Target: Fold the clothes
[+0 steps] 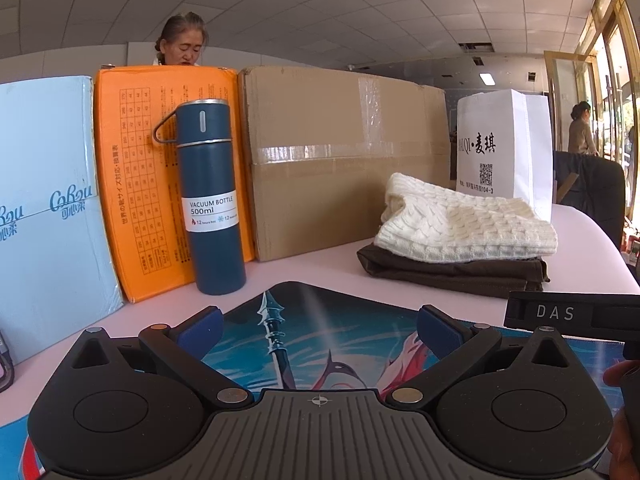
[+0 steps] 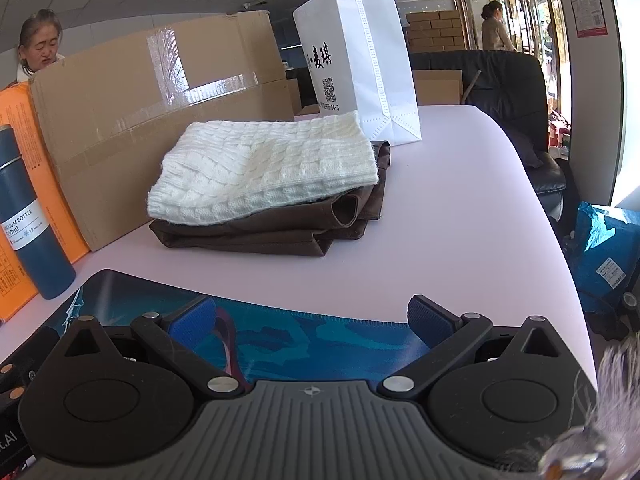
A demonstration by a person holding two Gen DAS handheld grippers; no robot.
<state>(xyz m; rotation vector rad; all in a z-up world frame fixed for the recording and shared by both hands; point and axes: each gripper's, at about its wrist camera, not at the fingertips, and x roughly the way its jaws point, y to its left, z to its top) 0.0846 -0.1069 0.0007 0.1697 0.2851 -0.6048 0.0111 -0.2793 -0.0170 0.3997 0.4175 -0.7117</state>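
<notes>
A folded cream cable-knit sweater (image 1: 464,226) (image 2: 268,164) lies on top of a folded dark brown garment (image 1: 456,270) (image 2: 280,228) on the pale pink table (image 2: 460,220). My left gripper (image 1: 320,330) is open above a printed blue mat (image 1: 312,320), with nothing between its blue pads; the stack lies ahead to its right. My right gripper (image 2: 316,320) is open too, empty, low over the same mat (image 2: 320,332), with the stack straight ahead.
A navy vacuum bottle (image 1: 212,196) (image 2: 28,216) stands left, before an orange box (image 1: 160,168). A big cardboard box (image 1: 340,152) (image 2: 152,112) and a white paper bag (image 1: 504,148) (image 2: 360,64) line the back. A person sits behind the boxes. The table's edge curves away on the right.
</notes>
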